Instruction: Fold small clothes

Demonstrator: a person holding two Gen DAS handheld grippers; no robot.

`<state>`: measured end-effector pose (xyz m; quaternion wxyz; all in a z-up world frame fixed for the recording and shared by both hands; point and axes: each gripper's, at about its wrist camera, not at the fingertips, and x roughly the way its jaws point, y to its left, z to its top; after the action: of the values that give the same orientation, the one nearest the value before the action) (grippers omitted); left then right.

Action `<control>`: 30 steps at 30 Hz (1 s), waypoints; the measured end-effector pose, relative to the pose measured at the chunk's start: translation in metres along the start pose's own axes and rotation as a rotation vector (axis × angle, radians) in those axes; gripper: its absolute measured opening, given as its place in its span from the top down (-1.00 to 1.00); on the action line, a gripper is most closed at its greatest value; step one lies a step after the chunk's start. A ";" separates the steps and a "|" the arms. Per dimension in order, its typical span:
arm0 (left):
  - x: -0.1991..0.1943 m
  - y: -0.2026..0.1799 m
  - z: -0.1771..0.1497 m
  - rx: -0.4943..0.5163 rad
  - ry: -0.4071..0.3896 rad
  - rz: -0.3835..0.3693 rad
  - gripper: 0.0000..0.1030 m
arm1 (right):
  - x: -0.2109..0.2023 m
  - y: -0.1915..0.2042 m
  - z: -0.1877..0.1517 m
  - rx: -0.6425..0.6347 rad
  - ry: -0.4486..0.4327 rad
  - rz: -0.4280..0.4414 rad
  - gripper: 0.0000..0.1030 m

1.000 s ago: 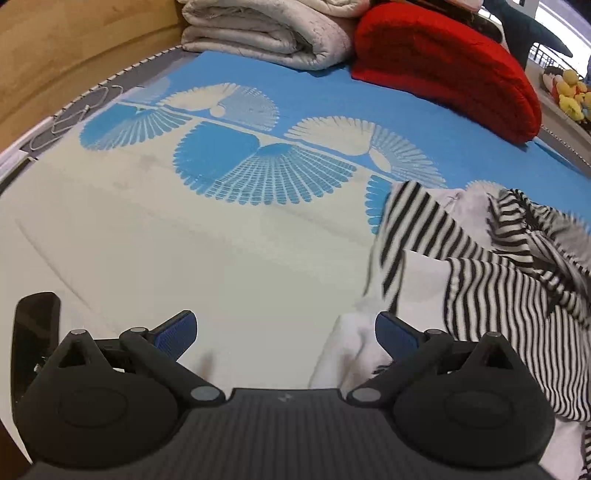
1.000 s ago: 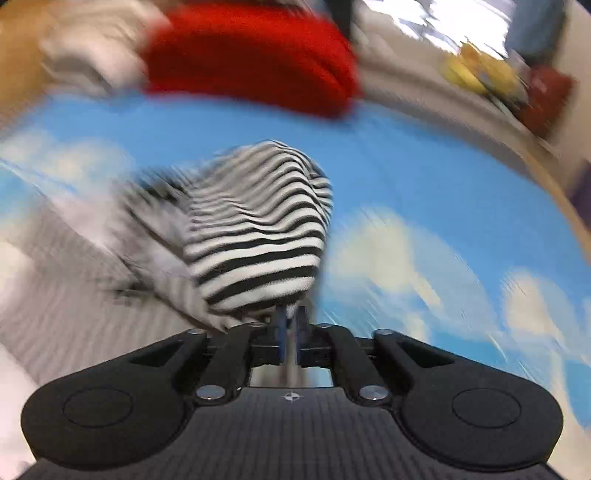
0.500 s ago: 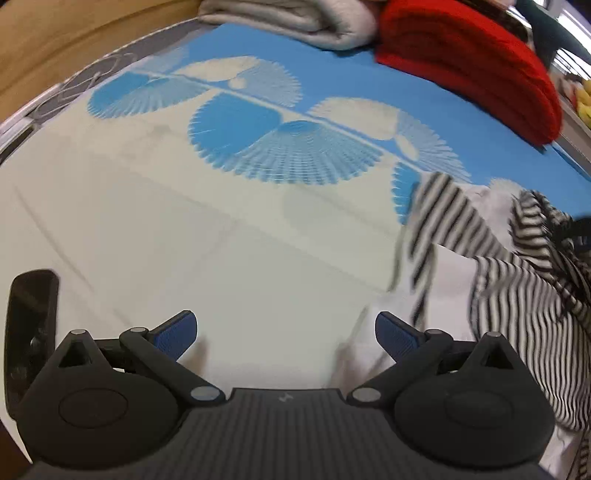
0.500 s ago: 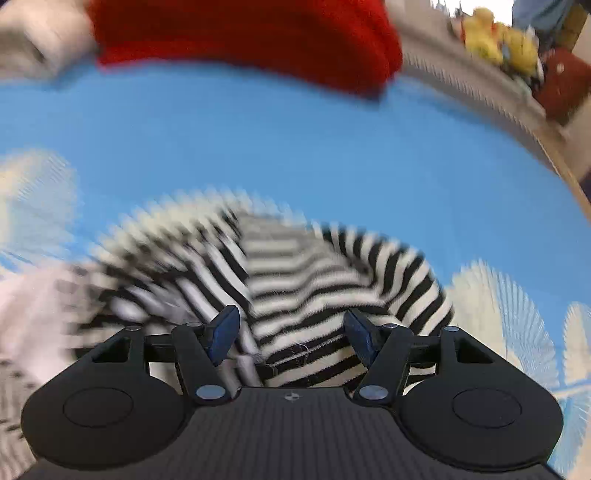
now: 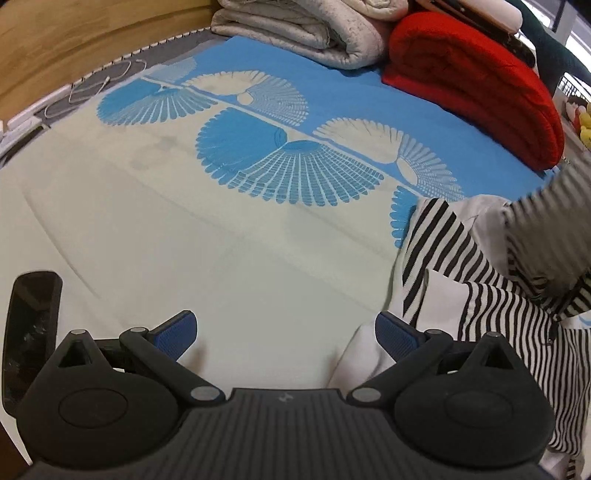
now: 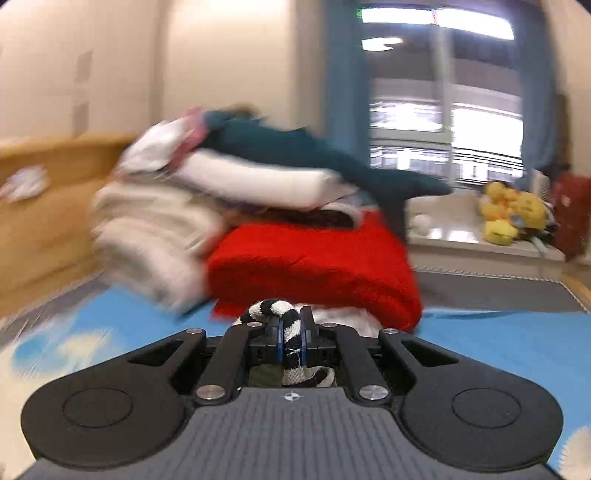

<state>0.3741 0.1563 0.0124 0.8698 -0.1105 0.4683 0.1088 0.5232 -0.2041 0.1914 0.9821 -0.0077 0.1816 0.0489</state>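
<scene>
A black-and-white striped garment with white parts lies crumpled on the blue and cream bed sheet at the right of the left wrist view. Part of it is lifted and blurred at the right edge. My left gripper is open and empty, low over the sheet, its right finger beside the garment's white edge. My right gripper is shut on a bunched striped fold of the garment and is raised, looking level across the bed.
A folded red blanket and folded grey-white quilts lie at the head of the bed, also seen in the right wrist view. A blue plush shark and white pillow lie on top. Yellow plush toys sit on the window sill. A wooden bed frame is at left.
My right gripper was open over the striped garment half a second ago; now it has shut on a fold and lifted it, tilting up. The left gripper stayed open and shifted slightly.
</scene>
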 end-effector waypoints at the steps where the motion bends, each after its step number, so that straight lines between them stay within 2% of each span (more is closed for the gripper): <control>1: 0.000 0.000 0.000 -0.009 0.006 -0.010 -0.99 | -0.024 0.007 -0.018 -0.025 0.035 0.052 0.82; 2: 0.001 0.000 -0.001 -0.021 0.015 -0.025 -0.99 | -0.049 0.017 -0.048 -0.061 0.095 0.109 0.80; 4: 0.003 -0.002 -0.003 -0.035 0.033 -0.047 -0.99 | -0.076 0.040 -0.116 -0.138 0.237 0.144 0.71; 5: 0.004 -0.005 -0.004 -0.034 0.039 -0.049 -0.99 | -0.085 0.052 -0.158 -0.163 0.338 0.147 0.55; 6: 0.005 -0.010 -0.006 -0.025 0.041 -0.046 -0.99 | -0.088 0.065 -0.205 -0.196 0.477 0.139 0.33; 8: 0.002 -0.019 -0.010 0.006 0.029 -0.035 -0.99 | -0.095 0.083 -0.272 -0.216 0.691 0.107 0.30; 9: -0.001 -0.026 -0.014 0.031 0.015 -0.036 -0.99 | -0.106 0.091 -0.286 -0.222 0.709 0.091 0.29; 10: -0.004 -0.031 -0.018 0.056 0.006 -0.044 -0.99 | -0.116 0.094 -0.289 -0.214 0.675 0.089 0.24; 12: -0.011 -0.045 -0.025 0.117 -0.020 -0.072 -0.99 | -0.133 0.090 -0.273 -0.147 0.577 0.078 -0.14; 13: -0.013 -0.051 -0.028 0.145 -0.030 -0.080 -0.99 | -0.140 0.087 -0.261 -0.099 0.523 0.063 -0.22; 15: -0.016 -0.064 -0.033 0.200 -0.051 -0.080 -0.99 | -0.150 0.071 -0.233 0.010 0.385 0.041 -0.25; 17: -0.014 -0.075 -0.037 0.232 -0.057 -0.075 -0.99 | -0.156 0.045 -0.208 0.113 0.219 -0.030 -0.24; 19: -0.009 -0.083 -0.039 0.243 -0.036 -0.074 -0.99 | -0.150 0.027 -0.197 0.180 0.123 -0.086 -0.19; 21: -0.002 -0.090 -0.040 0.244 -0.005 -0.084 -0.99 | -0.125 0.023 -0.206 0.182 0.134 -0.082 -0.16; 22: 0.001 -0.091 -0.040 0.245 0.003 -0.080 -0.99 | -0.112 0.023 -0.217 0.169 0.170 -0.068 -0.16; 24: 0.007 -0.096 -0.041 0.260 0.010 -0.059 -0.99 | -0.080 0.035 -0.251 0.108 0.323 -0.017 -0.03; 25: 0.009 -0.097 -0.041 0.263 0.015 -0.052 -0.99 | -0.066 0.042 -0.269 0.075 0.421 -0.006 0.01; 26: 0.012 -0.097 -0.040 0.256 0.022 -0.050 -0.99 | -0.060 0.049 -0.282 0.039 0.479 -0.004 0.01; 27: 0.013 -0.096 -0.039 0.245 0.032 -0.053 -0.99 | -0.066 0.057 -0.284 -0.017 0.420 -0.030 0.01; 28: 0.014 -0.095 -0.039 0.234 0.041 -0.061 -0.99 | -0.069 0.062 -0.278 -0.044 0.436 -0.032 0.01; 29: 0.014 -0.096 -0.040 0.231 0.048 -0.071 -0.99 | -0.072 0.062 -0.270 -0.033 0.444 -0.031 0.01; 30: 0.014 -0.097 -0.041 0.237 0.049 -0.074 -0.99 | -0.080 0.058 -0.260 0.008 0.413 -0.021 -0.04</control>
<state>0.3777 0.0532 -0.0123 0.8684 -0.0265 0.4948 0.0179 0.3504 -0.1623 -0.0224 0.9245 -0.0158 0.3791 0.0354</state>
